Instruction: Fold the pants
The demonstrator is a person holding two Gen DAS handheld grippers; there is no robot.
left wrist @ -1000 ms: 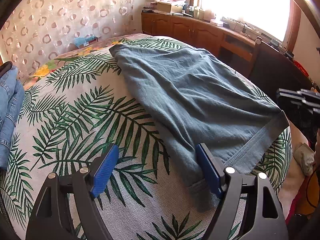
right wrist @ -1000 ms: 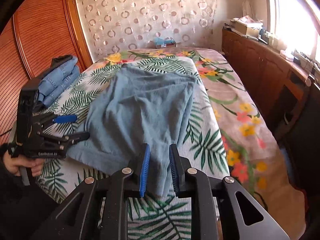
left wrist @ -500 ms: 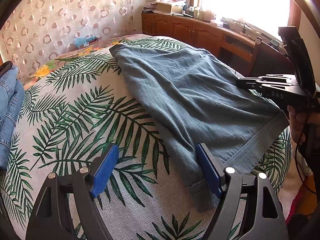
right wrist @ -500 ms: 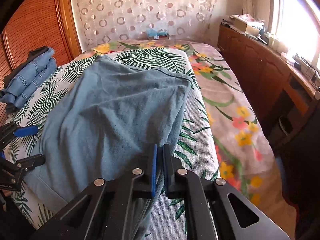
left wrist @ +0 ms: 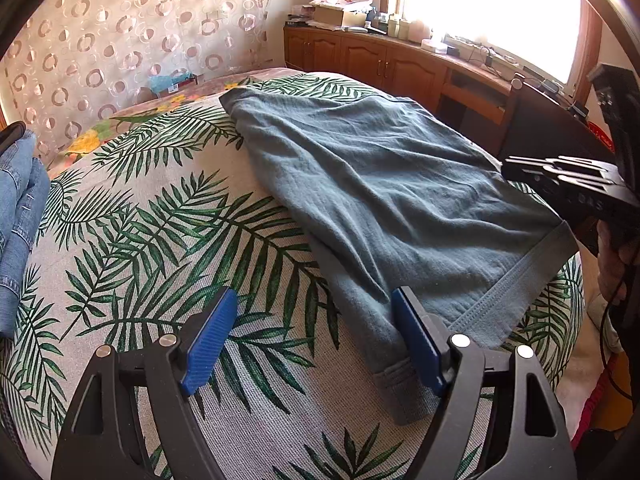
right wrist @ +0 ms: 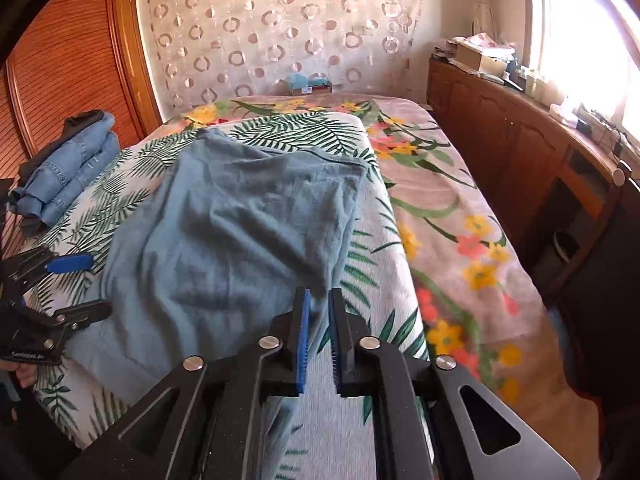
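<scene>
The pants (right wrist: 240,240) lie spread across the near half of the bed (right wrist: 460,216), waistband nearest. Folded jeans (right wrist: 68,168) sit at the bed's left edge (beside the wardrobe (right wrist: 60,60)). A cabinet (right wrist: 520,136) runs along the right, under the window (right wrist: 580,32).

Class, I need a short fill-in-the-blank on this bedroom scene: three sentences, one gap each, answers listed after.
1. The grey-blue pants lie spread on a cover printed with green palm ____.
2. The folded jeans are made of blue ____.
3. The pads of the left gripper are coloured ____.

Answers: leaves; denim; blue
</scene>
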